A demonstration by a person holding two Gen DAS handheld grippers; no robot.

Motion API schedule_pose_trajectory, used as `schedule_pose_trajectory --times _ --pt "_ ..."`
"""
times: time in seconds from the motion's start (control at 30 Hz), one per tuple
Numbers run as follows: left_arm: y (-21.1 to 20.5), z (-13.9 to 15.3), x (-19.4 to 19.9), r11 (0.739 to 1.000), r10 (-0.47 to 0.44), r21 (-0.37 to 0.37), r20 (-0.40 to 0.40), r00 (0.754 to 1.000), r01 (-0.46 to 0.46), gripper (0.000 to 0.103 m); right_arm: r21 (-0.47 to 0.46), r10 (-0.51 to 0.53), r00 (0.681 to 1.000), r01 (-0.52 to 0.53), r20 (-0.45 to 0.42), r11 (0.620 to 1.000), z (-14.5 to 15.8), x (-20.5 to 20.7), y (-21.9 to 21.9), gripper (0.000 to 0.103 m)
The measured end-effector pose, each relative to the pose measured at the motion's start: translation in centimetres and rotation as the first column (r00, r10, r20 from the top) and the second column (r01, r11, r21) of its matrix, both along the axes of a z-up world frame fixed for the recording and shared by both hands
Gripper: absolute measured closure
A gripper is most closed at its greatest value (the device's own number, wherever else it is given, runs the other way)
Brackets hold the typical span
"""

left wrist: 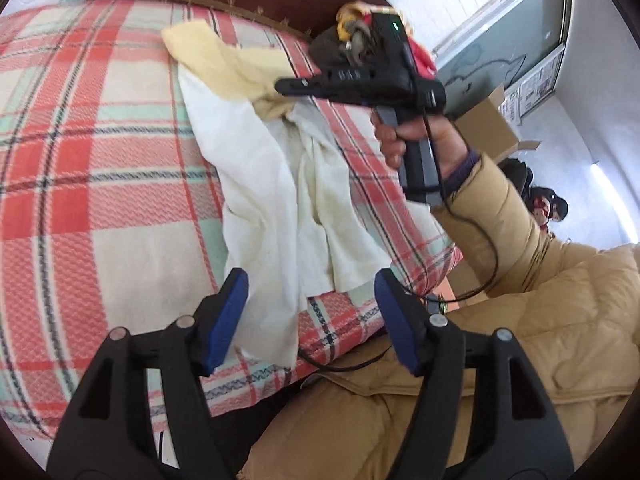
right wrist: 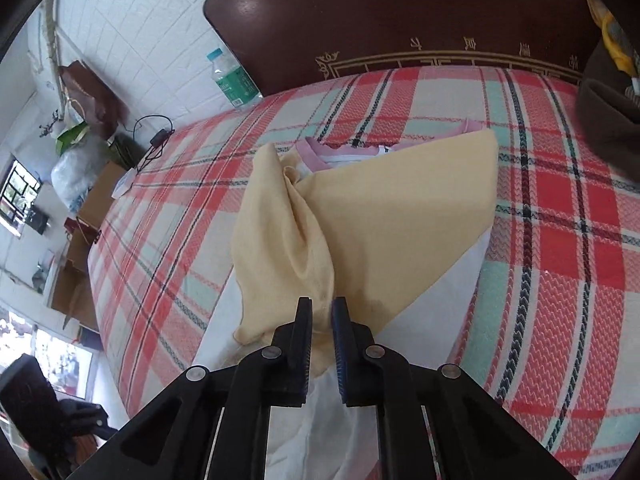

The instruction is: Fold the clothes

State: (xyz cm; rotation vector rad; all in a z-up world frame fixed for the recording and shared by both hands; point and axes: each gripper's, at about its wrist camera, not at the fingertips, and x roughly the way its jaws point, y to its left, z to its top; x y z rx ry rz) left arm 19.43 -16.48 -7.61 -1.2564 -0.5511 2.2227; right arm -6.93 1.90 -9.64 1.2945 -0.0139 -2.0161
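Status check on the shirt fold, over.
Left claw open, white hem of the shirt loose between its pads. Right claw pinching the yellow sleeve. Shirt half-folded on the plaid bedcover. Nothing in the way.

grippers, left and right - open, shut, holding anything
left gripper: open, holding nothing; the white garment lies between its fingers.
right gripper: pinching the yellow sleeve.

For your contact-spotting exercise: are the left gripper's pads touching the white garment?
Apart. In the left wrist view the left gripper stands open, white garment hanging between its pads with clear gaps either side.
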Motion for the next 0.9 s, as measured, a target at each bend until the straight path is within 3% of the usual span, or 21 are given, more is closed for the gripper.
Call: schedule_pose_trajectory --times 0.1,0.13,0.17,0.33,0.4,0.43,0.47,0.53,0.6,0.7,0.73,0.8,0.83,0.9 --pt "0.0 -0.1 -0.2 1.000 0.013 -0.007 -0.002 1.000 -0.013 0.035 -0.028 0.089 0.996 -0.089 -0.027 0.996 1.6 2.9 -0.3 0.072" --pt "0.5 -0.4 -0.4 1.000 0.007 -0.006 0.007 1.000 -0.007 0.035 -0.065 0.132 0.991 -0.132 0.004 0.989 1.7 4.0 -0.5 0.057" --pt "1.1 -0.7 -0.6 1.000 -0.001 -0.005 0.015 1.000 0.001 0.035 -0.100 0.176 0.984 -0.172 0.031 0.980 1.8 5.1 -0.8 0.050" --pt "4.4 -1.8 -0.8 0.995 -0.094 -0.012 0.048 0.994 0.095 0.035 -0.152 0.342 0.930 -0.322 0.136 0.934 0.1 11.0 -3.9 0.050" --pt "5.4 -1.9 -0.6 0.993 -0.120 -0.012 0.047 0.992 0.121 0.035 -0.127 0.368 0.916 -0.351 0.157 0.928 -1.0 12.3 -5.2 0.057" --pt "5.4 -1.8 -0.5 0.993 -0.121 -0.007 0.044 0.992 0.122 0.035 -0.133 0.380 0.910 -0.362 0.167 0.923 -1.5 12.7 -5.6 0.084" --pt "5.4 -1.7 -0.3 0.992 -0.122 -0.003 0.042 0.992 0.123 0.035 -0.162 0.386 0.905 -0.360 0.177 0.919 -1.7 12.6 -5.8 0.097" --pt "4.9 -1.3 0.0 0.994 -0.108 0.009 0.030 0.994 0.108 0.035 -0.264 0.386 0.905 -0.333 0.179 0.905 -1.2 12.0 -5.7 0.098" --pt "3.9 -0.8 0.2 0.997 -0.078 0.028 0.013 0.997 0.078 0.035 -0.360 0.354 0.924 -0.284 0.145 0.889 0.0 10.8 -5.0 0.098" --pt "2.4 -0.3 0.4 0.999 -0.026 0.027 -0.005 1.000 0.026 0.035 -0.306 0.262 0.955 -0.210 0.139 0.929 -0.3 9.1 -4.4 0.097" --pt "1.9 -0.3 0.4 1.000 -0.010 0.020 -0.006 1.000 0.011 0.035 -0.254 0.243 0.959 -0.200 0.149 0.946 -1.0 8.8 -4.2 0.094" --pt "0.9 -0.4 0.4 1.000 0.027 0.013 -0.004 1.000 -0.026 0.035 -0.126 0.196 0.969 -0.177 0.153 0.976 -2.1 8.7 -3.5 0.070" --pt "0.4 -0.5 0.4 0.999 0.047 0.009 0.000 0.999 -0.047 0.035 -0.123 0.181 0.973 -0.163 0.144 0.979 -2.0 8.9 -2.6 0.059" --pt "-0.6 -0.8 0.2 0.996 0.087 -0.007 0.017 0.996 -0.087 0.035 -0.175 0.167 0.977 -0.142 0.135 0.974 -1.4 9.3 0.0 0.055"
